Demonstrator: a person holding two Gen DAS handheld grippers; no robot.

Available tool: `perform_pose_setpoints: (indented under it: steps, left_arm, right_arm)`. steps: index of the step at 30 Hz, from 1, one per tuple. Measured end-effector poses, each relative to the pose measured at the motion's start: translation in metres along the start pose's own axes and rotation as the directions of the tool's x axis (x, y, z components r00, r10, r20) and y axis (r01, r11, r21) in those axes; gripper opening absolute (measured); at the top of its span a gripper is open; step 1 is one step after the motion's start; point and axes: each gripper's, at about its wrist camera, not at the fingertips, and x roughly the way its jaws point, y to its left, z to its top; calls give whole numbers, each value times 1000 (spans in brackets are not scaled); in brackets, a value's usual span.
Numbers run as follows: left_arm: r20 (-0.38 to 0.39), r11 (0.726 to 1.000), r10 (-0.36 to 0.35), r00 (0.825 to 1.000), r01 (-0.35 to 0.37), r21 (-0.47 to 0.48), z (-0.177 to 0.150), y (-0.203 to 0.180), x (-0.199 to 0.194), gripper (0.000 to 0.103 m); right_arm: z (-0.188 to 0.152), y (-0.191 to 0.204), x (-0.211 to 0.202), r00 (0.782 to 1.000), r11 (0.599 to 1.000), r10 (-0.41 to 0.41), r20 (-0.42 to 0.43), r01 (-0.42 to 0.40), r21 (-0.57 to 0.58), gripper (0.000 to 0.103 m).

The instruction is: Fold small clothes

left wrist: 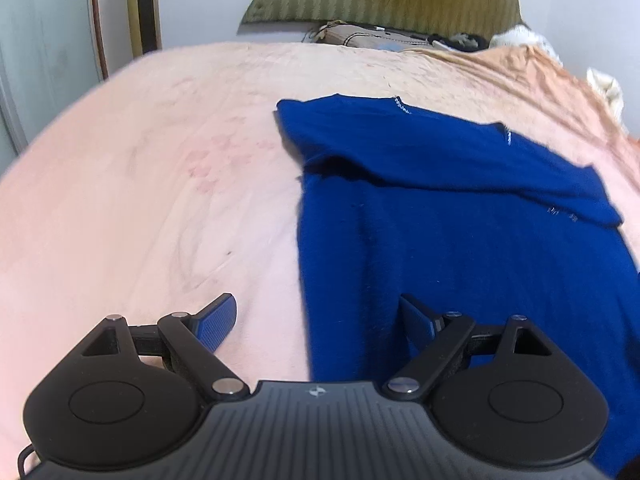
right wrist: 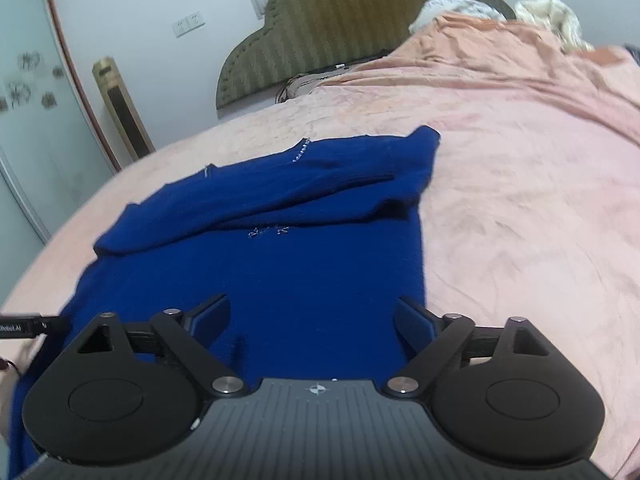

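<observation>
Both claws stand wide apart at the fingers and neither has hold of anything. We see the left gripper poised over the near left edge of the blue sweater: its left finger sits over the pink bedspread, its right finger over the blue knit, so the sweater's edge runs up between the two. Whether the pads touch the cloth we cannot tell.

We see the right gripper over the near right part of the blue sweater, both fingers above the knit, the right finger close to the sweater's right edge where the pink bedspread begins.

The sweater lies flat on the bedspread, with its sleeves folded across the far part of its body, one over the other. Small silver beads show on the knit just below the folded sleeve, and a beaded line shows at the far edge.

Beyond the sweater stands an olive padded headboard against the wall, with crumpled pale bedding to the sweater's far right. Left of the sweater, past the bed's edge, we see a tall gold-framed unit and a wall socket.
</observation>
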Motion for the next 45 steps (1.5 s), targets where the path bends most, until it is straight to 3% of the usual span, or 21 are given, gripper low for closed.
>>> perform_pose_setpoints:
  steps: [4, 9, 12, 13, 14, 15, 16, 17, 20, 26, 28, 33, 39, 42, 43, 44, 45]
  left_arm:
    - [-22, 991, -99, 995, 96, -90, 2, 17, 6, 88]
    - [-6, 982, -169, 986, 168, -90, 7, 11, 16, 88]
    - [10, 976, -201, 979, 201, -87, 11, 6, 24, 87]
    - [14, 973, -209, 978, 210, -91, 13, 5, 25, 87]
    - [15, 971, -218, 976, 218, -93, 14, 4, 27, 78]
    - [17, 971, -224, 974, 225, -85, 14, 2, 27, 62]
    - [8, 972, -220, 975, 220, -77, 15, 0, 29, 24]
    - [-5, 975, -208, 978, 207, -75, 15, -1, 31, 16]
    - [1, 974, -213, 977, 212, -77, 16, -4, 26, 9]
    - [84, 973, -226, 971, 229, -26, 36, -18, 6, 9]
    - [95, 979, -199, 975, 201, -16, 48, -22, 10, 9]
    - [140, 998, -60, 988, 57, 28, 72, -33, 32, 9]
    - [75, 1000, -17, 997, 16, 25, 78, -31, 61, 12]
    - [60, 1000, -7, 998, 6, 14, 70, -25, 53, 28]
    - [58, 1000, 0, 998, 0, 13, 67, -22, 50, 45]
    - [61, 1000, 9, 998, -10, 10, 64, -18, 45, 69]
    - [75, 1000, 22, 997, -22, 4, 60, -14, 38, 77]
  right_arm:
    - [-2, -20, -9, 1000, 999, -11, -3, 11, 52, 81]
    - [-9, -40, -16, 1000, 995, -23, -12, 24, 96, 66]
    - [-10, -38, -14, 1000, 996, -1, -22, 3, 86, 50]
    - [-10, -36, -13, 1000, 997, 9, -30, -7, 77, 39]
    - [-11, -34, -10, 999, 997, 22, -39, -20, 72, 27]
    - [-11, -32, -8, 998, 997, 33, -46, -30, 68, 22]
    - [-11, -30, -7, 998, 997, 35, -45, -32, 64, 13]
    - [-11, -29, -5, 998, 998, 37, -45, -34, 61, 9]
    - [-10, -25, -5, 998, 998, 45, -37, -43, 51, 7]
    - [25, -9, -17, 993, 993, 116, 31, -117, 33, 7]
    - [43, -5, -15, 992, 994, 112, 56, -112, -2, 7]
    - [79, 5, 15, 995, 996, 52, 89, -44, -84, 6]
    - [92, 4, 62, 995, 987, -68, 72, 78, -137, 7]
    - [83, 1, 74, 990, 983, -138, 37, 142, -117, 22]
    - [81, -2, 72, 989, 984, -143, 31, 145, -103, 23]
    - [76, -3, 67, 989, 984, -144, 31, 147, -99, 23]
    - [72, -3, 62, 988, 982, -151, 33, 153, -112, 25]
